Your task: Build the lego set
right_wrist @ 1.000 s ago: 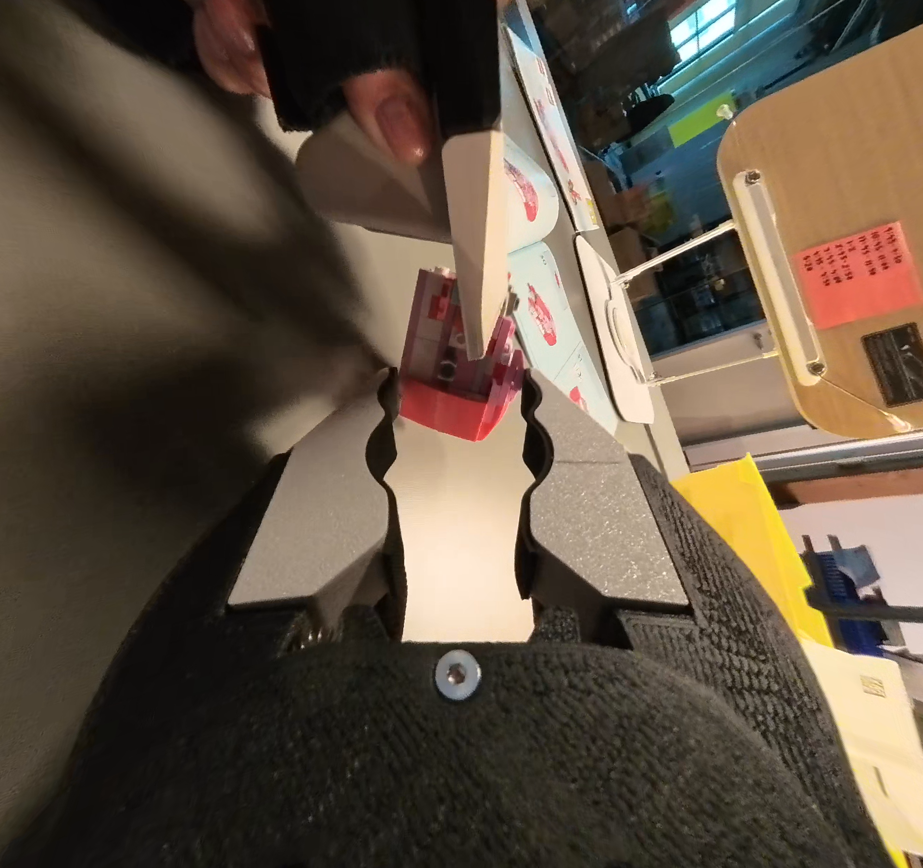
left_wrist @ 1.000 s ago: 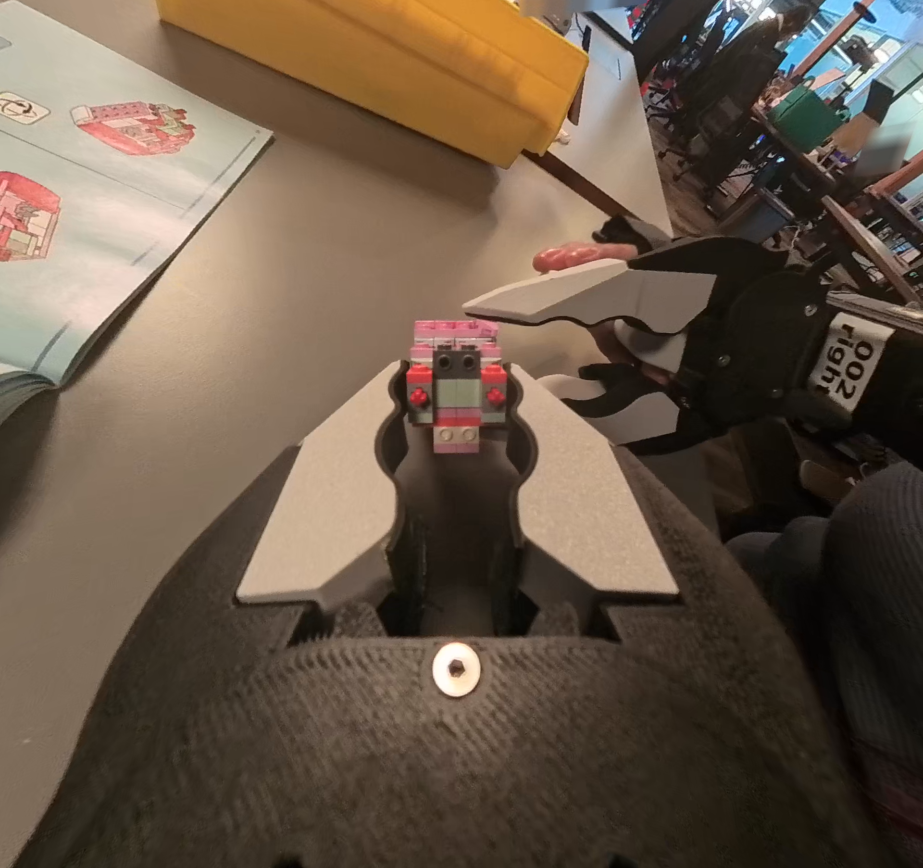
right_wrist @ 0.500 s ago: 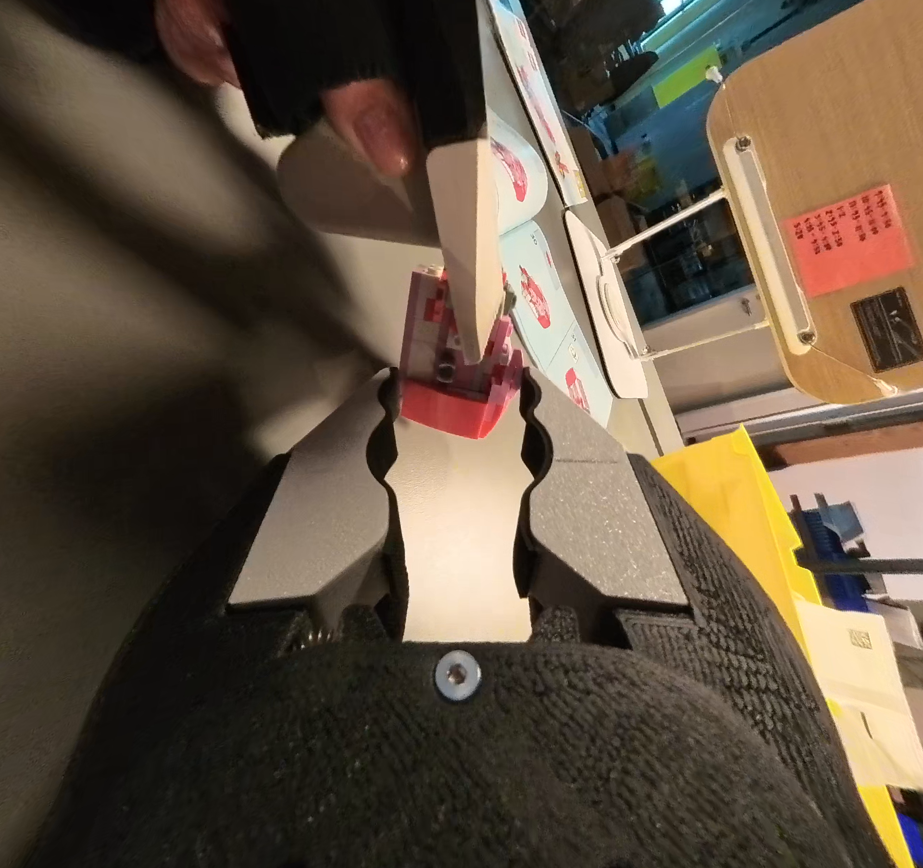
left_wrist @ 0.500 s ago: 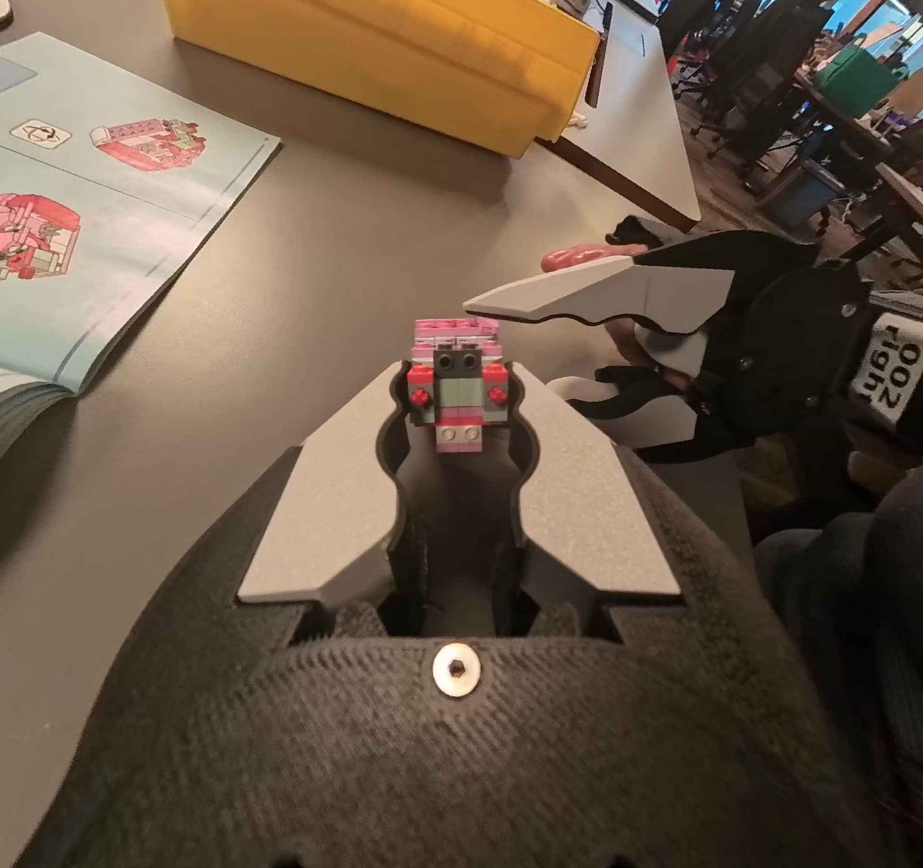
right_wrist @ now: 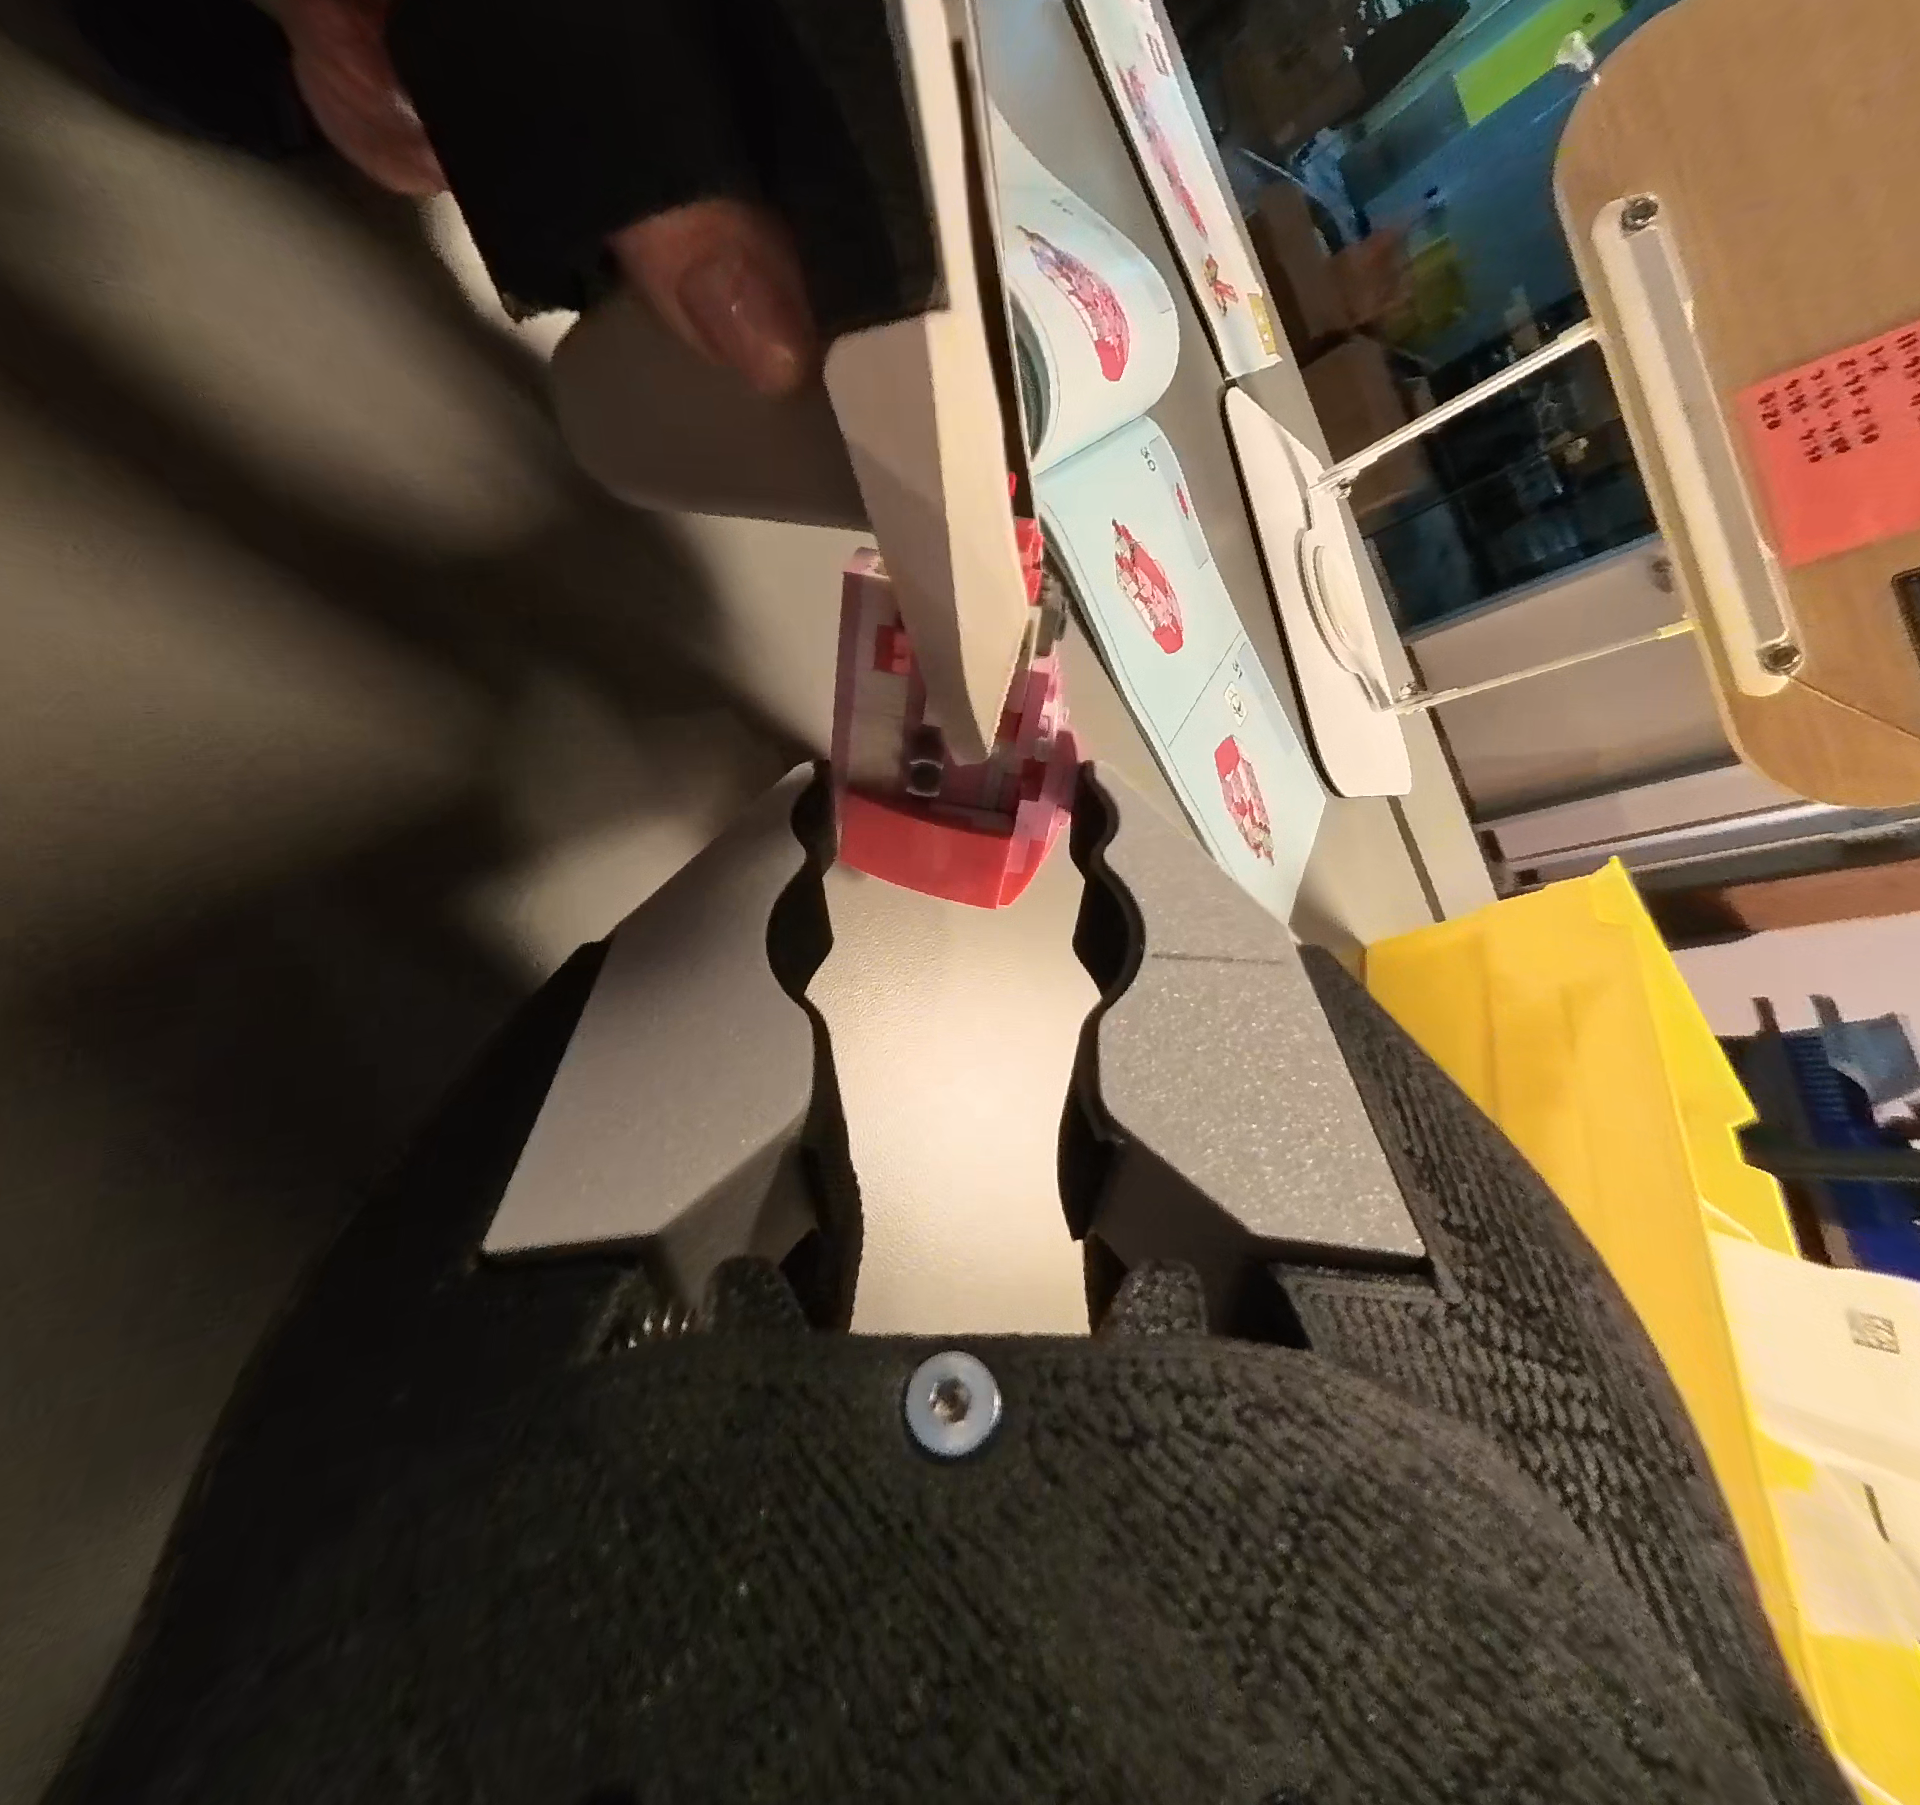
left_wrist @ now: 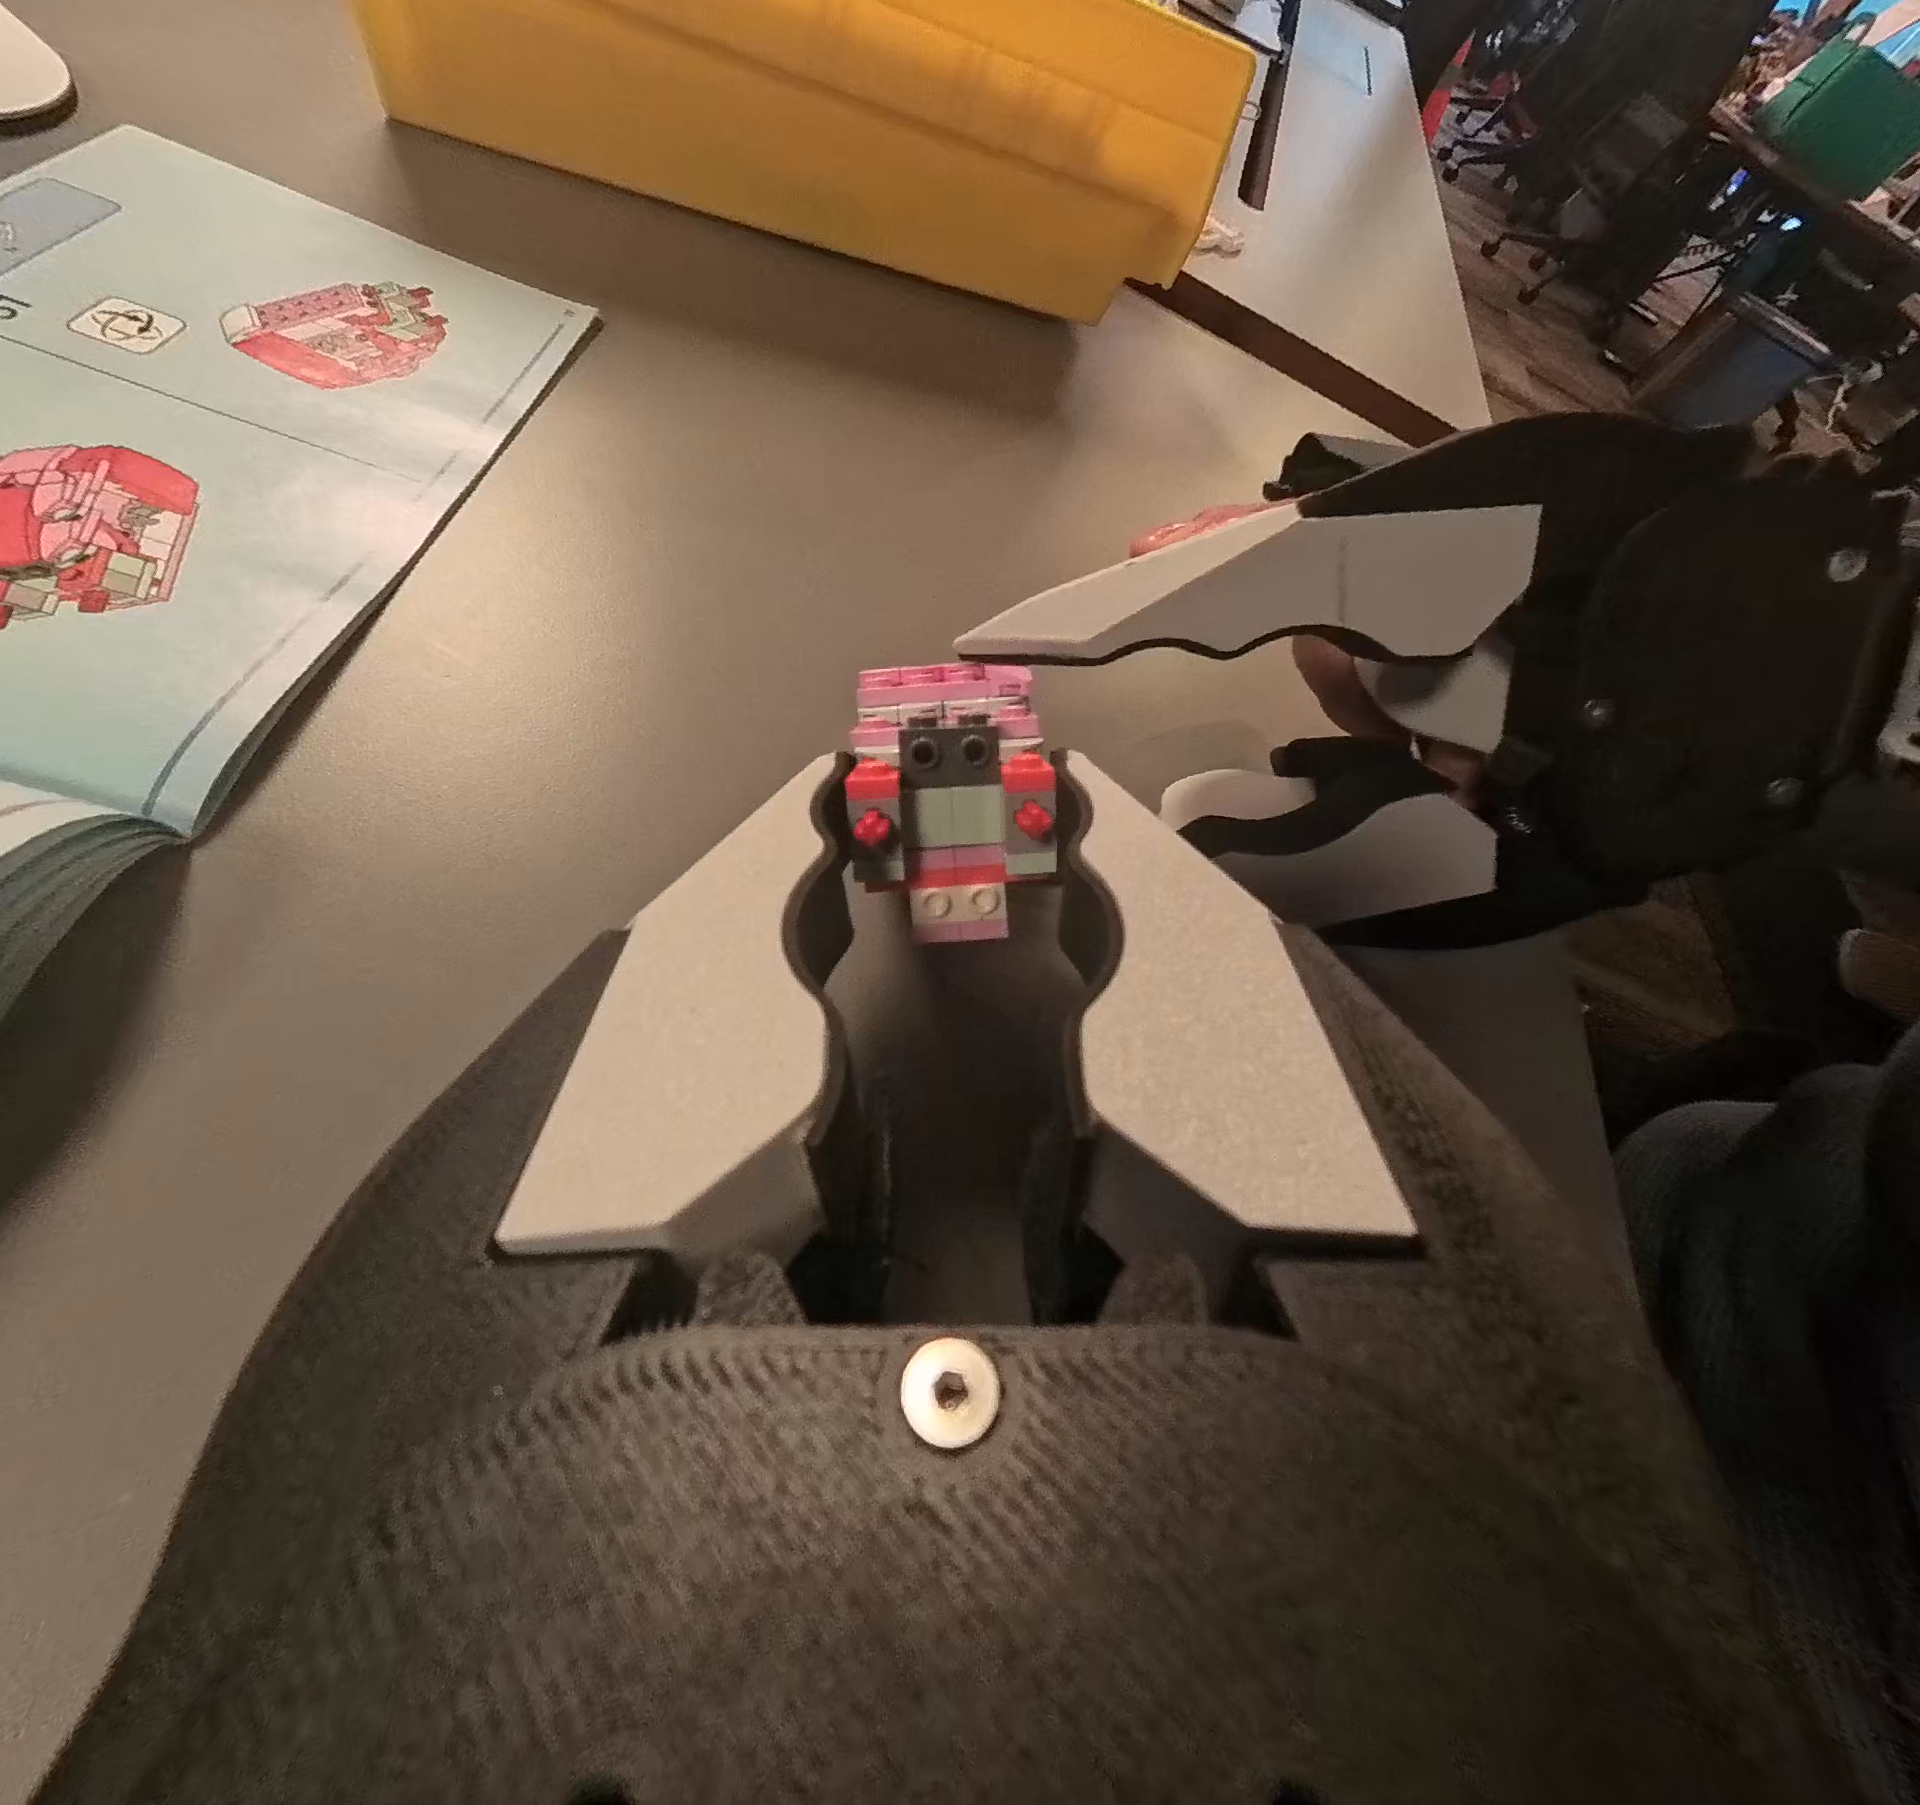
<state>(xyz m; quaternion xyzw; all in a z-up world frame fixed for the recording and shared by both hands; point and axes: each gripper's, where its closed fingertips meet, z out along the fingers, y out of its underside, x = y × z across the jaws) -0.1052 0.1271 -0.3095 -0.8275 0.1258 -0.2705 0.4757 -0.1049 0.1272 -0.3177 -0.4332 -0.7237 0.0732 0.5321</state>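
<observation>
Pink, red and grey plastic bricks make up the small blocky model [left_wrist: 948,810] that we are holding above the dark grey tabletop [left_wrist: 665,529]. Our left gripper [left_wrist: 951,820] is pinching this brick model at its sides, with both grey fingers [left_wrist: 727,976] pressing against the red-studded flanks. Our right gripper [right_wrist: 951,799] is coming in from the side, turned so that its fingers are closing over the top and underside of the same model; in the right wrist view the black pads are touching the curved red end and the pink edge, while in the left wrist view the upper grey finger [left_wrist: 1226,602] is lying along the pink top layer. So we are holding the model in both grippers at once, clear of the table. To the left, a pale blue instruction booklet [left_wrist: 208,467] is lying open on the table, showing printed drawings of a similar red and pink build. Behind it, a bright yellow plastic bin [left_wrist: 790,82] is standing well apart from the model. A person's gloved hand [right_wrist: 623,124] is gripping the left tool in the right wrist view.
</observation>
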